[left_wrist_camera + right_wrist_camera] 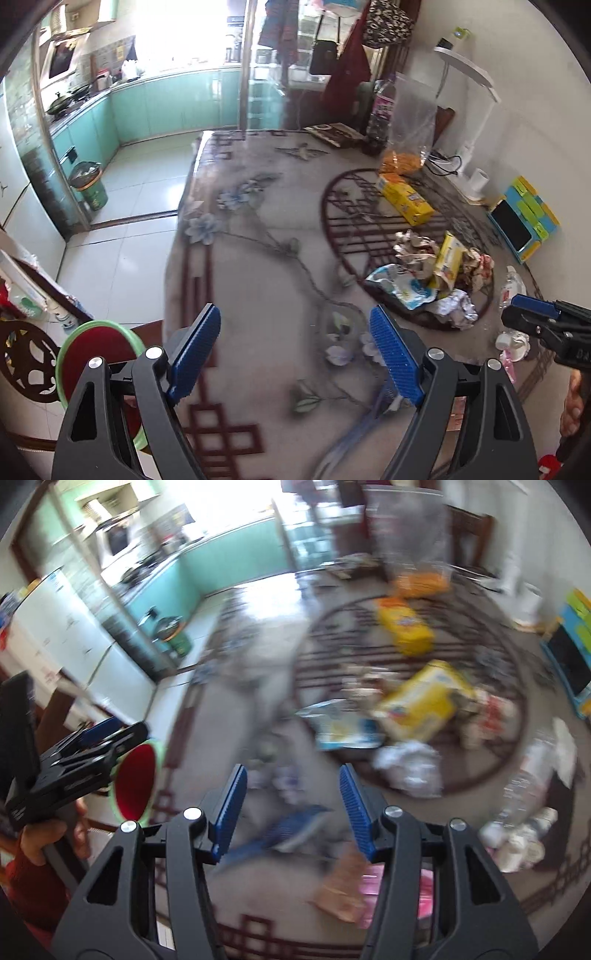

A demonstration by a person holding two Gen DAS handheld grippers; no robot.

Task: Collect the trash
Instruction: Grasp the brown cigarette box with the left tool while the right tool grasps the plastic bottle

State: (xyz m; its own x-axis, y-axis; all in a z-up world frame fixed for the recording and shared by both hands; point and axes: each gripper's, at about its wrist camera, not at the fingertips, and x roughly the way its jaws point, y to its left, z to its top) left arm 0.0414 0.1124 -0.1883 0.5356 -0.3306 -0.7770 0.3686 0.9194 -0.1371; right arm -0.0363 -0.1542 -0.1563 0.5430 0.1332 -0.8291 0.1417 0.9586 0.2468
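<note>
A pile of trash lies on the patterned tablecloth (258,258): a yellow packet (447,266), a blue-and-white wrapper (402,288), crumpled white paper (454,306) and a yellow box (406,199). My left gripper (295,317) stands open over bare cloth, left of the pile, with nothing between its blue pads. My right gripper (293,775) is open too, short of the pile (417,705); this view is blurred. A blue scrap (288,830) lies on the cloth under its jaws. A red bin with a green rim (99,354) stands by the table's left edge, beside the left gripper (92,746).
At the back of the table stand a clear bag of orange snacks (406,147) and a bottle (382,110). A colourful box (524,221), a plastic bottle (513,288) and paper cups (513,343) lie to the right. A green waste bin (90,184) stands on the kitchen floor.
</note>
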